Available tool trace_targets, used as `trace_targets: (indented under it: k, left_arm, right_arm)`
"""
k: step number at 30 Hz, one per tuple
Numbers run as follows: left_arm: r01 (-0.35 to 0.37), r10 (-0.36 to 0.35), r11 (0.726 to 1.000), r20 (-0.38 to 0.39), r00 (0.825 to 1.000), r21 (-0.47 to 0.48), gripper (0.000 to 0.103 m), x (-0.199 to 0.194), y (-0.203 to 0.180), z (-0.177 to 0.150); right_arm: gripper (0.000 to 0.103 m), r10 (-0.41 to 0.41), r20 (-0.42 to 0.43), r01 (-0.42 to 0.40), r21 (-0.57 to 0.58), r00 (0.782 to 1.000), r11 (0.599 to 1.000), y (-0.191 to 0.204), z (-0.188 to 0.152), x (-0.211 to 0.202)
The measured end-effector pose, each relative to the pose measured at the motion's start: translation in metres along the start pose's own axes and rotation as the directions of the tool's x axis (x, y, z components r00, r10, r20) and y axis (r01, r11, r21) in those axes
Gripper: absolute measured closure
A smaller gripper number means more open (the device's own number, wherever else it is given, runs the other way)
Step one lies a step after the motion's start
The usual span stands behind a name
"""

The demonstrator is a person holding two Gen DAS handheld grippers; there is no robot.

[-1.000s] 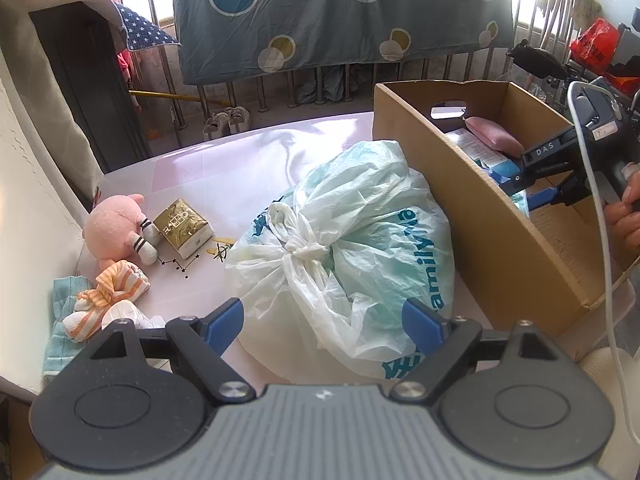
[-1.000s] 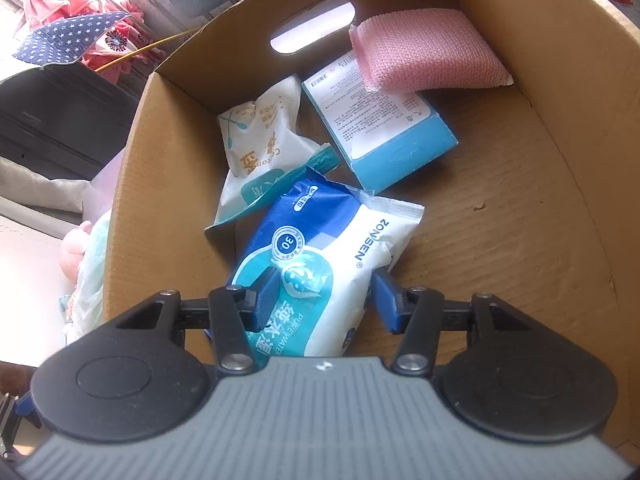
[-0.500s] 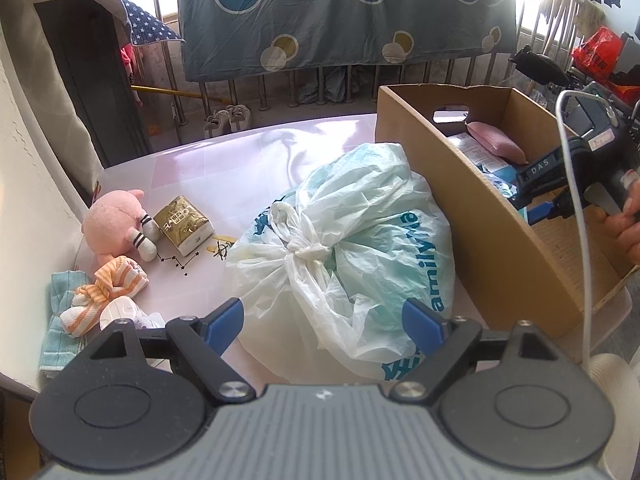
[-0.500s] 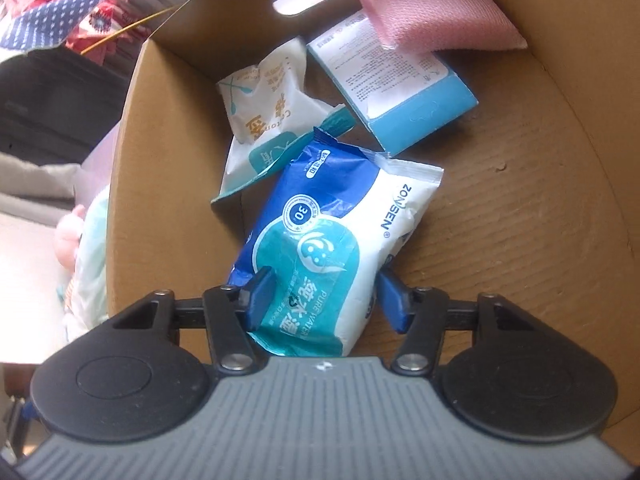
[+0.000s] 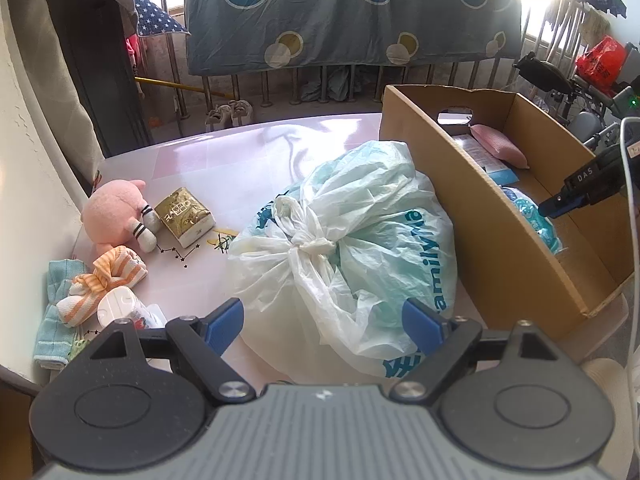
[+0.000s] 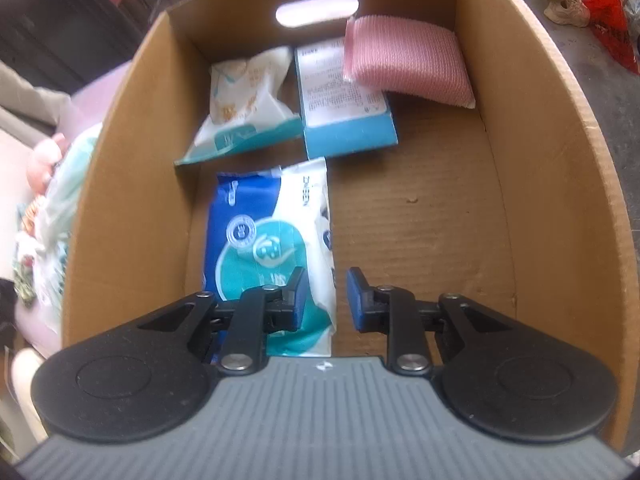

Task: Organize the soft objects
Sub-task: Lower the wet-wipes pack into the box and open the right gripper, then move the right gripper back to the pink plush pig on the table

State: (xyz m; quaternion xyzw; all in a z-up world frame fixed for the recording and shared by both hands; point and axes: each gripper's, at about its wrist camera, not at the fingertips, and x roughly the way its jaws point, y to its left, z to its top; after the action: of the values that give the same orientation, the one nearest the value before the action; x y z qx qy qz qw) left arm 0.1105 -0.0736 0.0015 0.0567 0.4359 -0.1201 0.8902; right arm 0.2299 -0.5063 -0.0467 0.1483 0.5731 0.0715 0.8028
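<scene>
The cardboard box (image 6: 560,168) holds a blue wet-wipes pack (image 6: 264,240), a white pouch (image 6: 248,100), a blue-and-white carton (image 6: 344,100) and a pink sponge (image 6: 404,64). My right gripper (image 6: 327,298) hovers in the box above the wipes pack, jaws narrowly apart and empty; it also shows in the left wrist view (image 5: 560,204). My left gripper (image 5: 323,322) is open wide just in front of a tied white plastic bag (image 5: 348,248) on the pink table. A pink plush (image 5: 114,208), a gold tissue pack (image 5: 184,216) and striped socks (image 5: 108,276) lie at the left.
The box (image 5: 500,232) stands right of the bag at the table's right edge. A teal towel (image 5: 56,320) and a small white bottle (image 5: 120,304) lie at the near left. A railing with a hanging blue sheet (image 5: 352,12) is behind the table.
The right gripper has let go of the wipes pack, which now lies flat on the box floor. The gripper's jaws have narrowed. The left gripper has barely moved.
</scene>
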Motion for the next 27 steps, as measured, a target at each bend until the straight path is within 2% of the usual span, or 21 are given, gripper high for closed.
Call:
trace_targets:
  k: [3, 5, 8, 15, 18, 23, 27]
  left_arm:
    - [-0.009, 0.009, 1.000, -0.002, 1.000, 0.004, 0.015, 0.000, 0.000, 0.000]
    - [-0.013, 0.013, 1.000, -0.001, 1.000, 0.003, 0.015, -0.001, 0.000, 0.001]
    - [-0.015, 0.015, 1.000, -0.001, 1.000, -0.007, 0.015, -0.001, 0.002, 0.000]
    - [-0.016, 0.016, 1.000, -0.002, 1.000, -0.017, 0.015, -0.002, 0.004, -0.005]
    - [-0.026, 0.026, 0.999, 0.004, 1.000, -0.018, 0.015, -0.005, 0.007, -0.009]
    - [-0.059, 0.060, 0.998, 0.034, 0.998, -0.028, 0.015, -0.019, 0.021, -0.019]
    - [-0.102, 0.105, 0.994, 0.060, 0.993, -0.050, 0.015, -0.033, 0.036, -0.026]
  right_arm:
    - [0.079, 0.048, -0.017, -0.046, 0.066, 0.999, 0.997, -0.002, 0.000, 0.013]
    - [0.072, 0.058, -0.017, -0.057, 0.080, 0.998, 0.995, 0.002, -0.004, 0.022]
    - [0.071, 0.085, -0.004, -0.083, 0.135, 0.996, 0.987, 0.012, -0.006, 0.029]
    - [0.071, 0.044, 0.045, -0.050, 0.119, 0.998, 0.992, 0.036, -0.002, 0.041]
    - [0.069, 0.036, 0.068, -0.041, 0.087, 0.997, 0.995, 0.042, -0.004, 0.039]
    - [0.069, 0.058, 0.071, -0.066, 0.118, 0.996, 0.991, 0.039, -0.010, 0.023]
    - [0.062, 0.073, 0.128, -0.089, 0.127, 0.989, 0.988, 0.041, -0.013, -0.005]
